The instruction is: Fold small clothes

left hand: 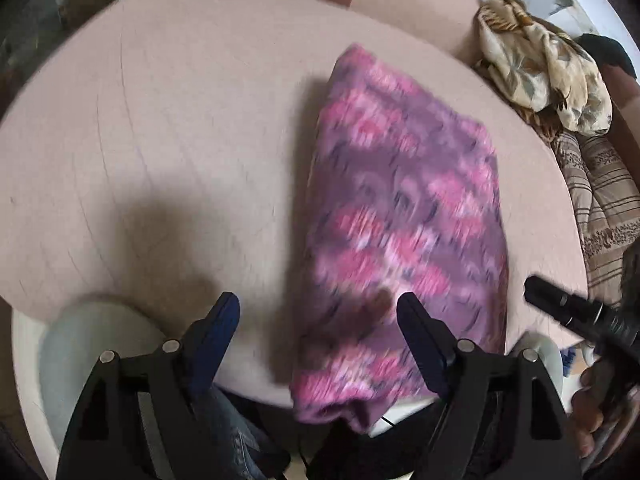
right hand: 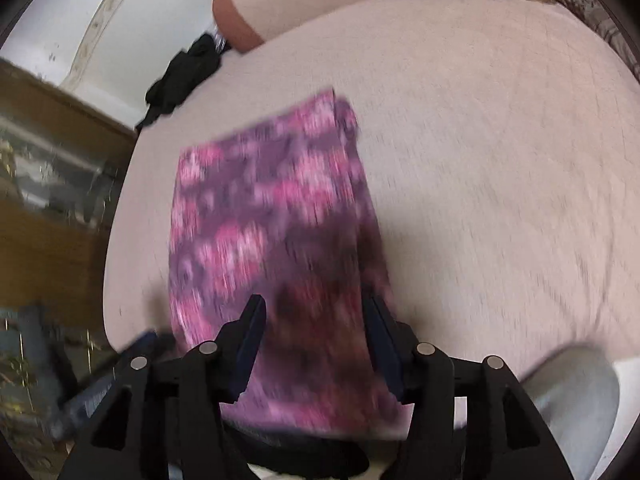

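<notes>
At the near edge of the pinkish surface (left hand: 160, 140), which looked like a padded table or a bed (I could not tell which), the left tool (left hand: 318, 314) hovered with its jaws spread and nothing between them. Just right of it lay the pink-and-purple patterned garment (left hand: 400, 220), folded into a long strip that ran from the near edge toward the middle, its near end drooping over that edge. The right tool (right hand: 316, 316) hung above this near end, jaws apart, pads not pressing the cloth.

The garment looked light, soft and limp, likely to sag and slide open if lifted by one point; a corner or a folded edge, pinched through all layers, seemed the best hold.

Only the left wrist view showed the heap of floral cloth (left hand: 540, 64) at the far right corner and the striped fabric (left hand: 600, 208) below it. Only the right wrist view showed the dark clothing (right hand: 184, 76) at the far left edge.
</notes>
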